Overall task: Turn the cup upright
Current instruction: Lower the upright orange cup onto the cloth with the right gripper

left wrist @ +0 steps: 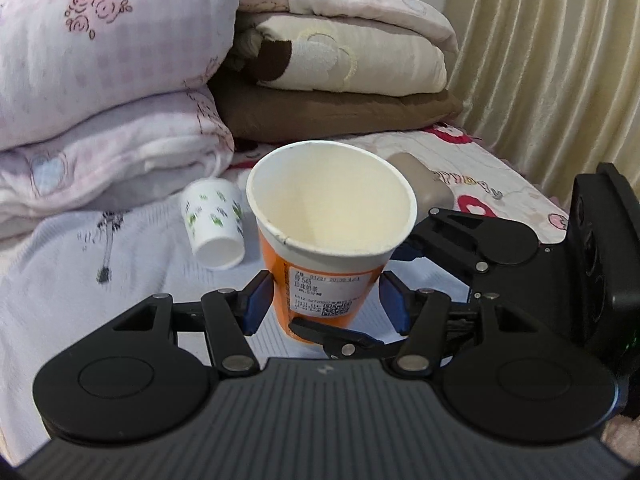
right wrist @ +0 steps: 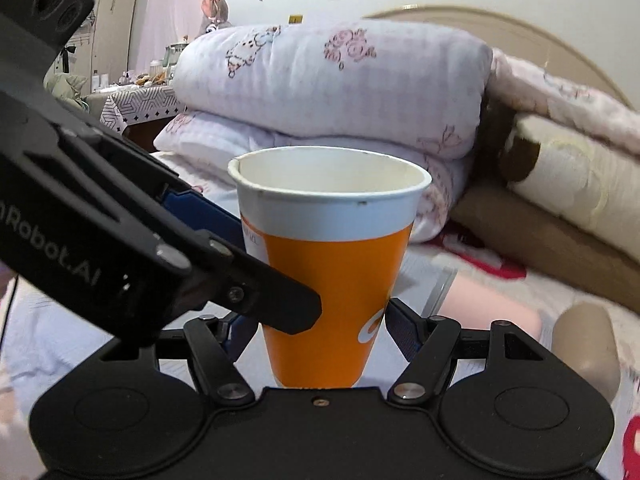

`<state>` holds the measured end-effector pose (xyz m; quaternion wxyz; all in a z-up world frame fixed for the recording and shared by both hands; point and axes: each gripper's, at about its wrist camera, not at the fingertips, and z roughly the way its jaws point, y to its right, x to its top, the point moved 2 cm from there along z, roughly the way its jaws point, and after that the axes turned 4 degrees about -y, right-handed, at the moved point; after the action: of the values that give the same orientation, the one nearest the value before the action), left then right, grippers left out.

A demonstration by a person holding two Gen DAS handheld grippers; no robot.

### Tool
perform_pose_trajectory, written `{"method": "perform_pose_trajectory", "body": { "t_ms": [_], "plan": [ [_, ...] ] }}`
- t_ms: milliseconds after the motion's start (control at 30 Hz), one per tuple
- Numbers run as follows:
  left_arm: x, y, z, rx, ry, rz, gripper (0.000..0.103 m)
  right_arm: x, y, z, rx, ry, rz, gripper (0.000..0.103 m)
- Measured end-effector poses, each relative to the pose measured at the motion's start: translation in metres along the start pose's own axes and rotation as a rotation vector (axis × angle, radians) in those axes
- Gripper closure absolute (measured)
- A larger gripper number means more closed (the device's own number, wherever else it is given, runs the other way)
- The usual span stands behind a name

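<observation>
An orange paper cup [left wrist: 326,240] with a white rim and a printed label stands mouth up on the bed. It also shows in the right wrist view [right wrist: 332,280]. My left gripper [left wrist: 324,300] has its blue pads on both sides of the cup's lower body, the left pad touching and the right pad a little apart. My right gripper [right wrist: 320,332] holds the cup's base between its pads. The right gripper's fingers [left wrist: 344,338] reach under the cup in the left wrist view, and the left gripper's fingers [right wrist: 240,276] cross the right wrist view.
A small white cup [left wrist: 214,224] with green print lies on its side behind and left of the orange cup. A beige object [left wrist: 424,184] lies behind right. Folded quilts [left wrist: 120,80] and blankets [left wrist: 340,60] are stacked at the back. A curtain [left wrist: 560,60] hangs at the right.
</observation>
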<state>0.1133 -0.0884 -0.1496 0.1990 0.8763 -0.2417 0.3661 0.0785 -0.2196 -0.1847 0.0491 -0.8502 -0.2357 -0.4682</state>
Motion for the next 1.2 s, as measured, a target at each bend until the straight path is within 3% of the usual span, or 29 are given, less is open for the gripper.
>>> {"method": "perform_pose_trajectory", "body": {
  "t_ms": [267, 533, 1200],
  "plan": [
    [0.011, -0.014, 0.021, 0.007, 0.019, -0.008, 0.046, 0.007, 0.003, 0.023, -0.069, 0.044, -0.024, 0.029],
    [-0.005, -0.017, 0.041, -0.006, -0.006, -0.039, 0.046, -0.007, 0.005, 0.040, -0.048, -0.027, -0.007, 0.029],
    [-0.010, -0.011, 0.047, 0.001, -0.084, -0.110, 0.043, -0.005, 0.013, 0.032, -0.010, -0.063, 0.059, 0.028]
  ]
}}
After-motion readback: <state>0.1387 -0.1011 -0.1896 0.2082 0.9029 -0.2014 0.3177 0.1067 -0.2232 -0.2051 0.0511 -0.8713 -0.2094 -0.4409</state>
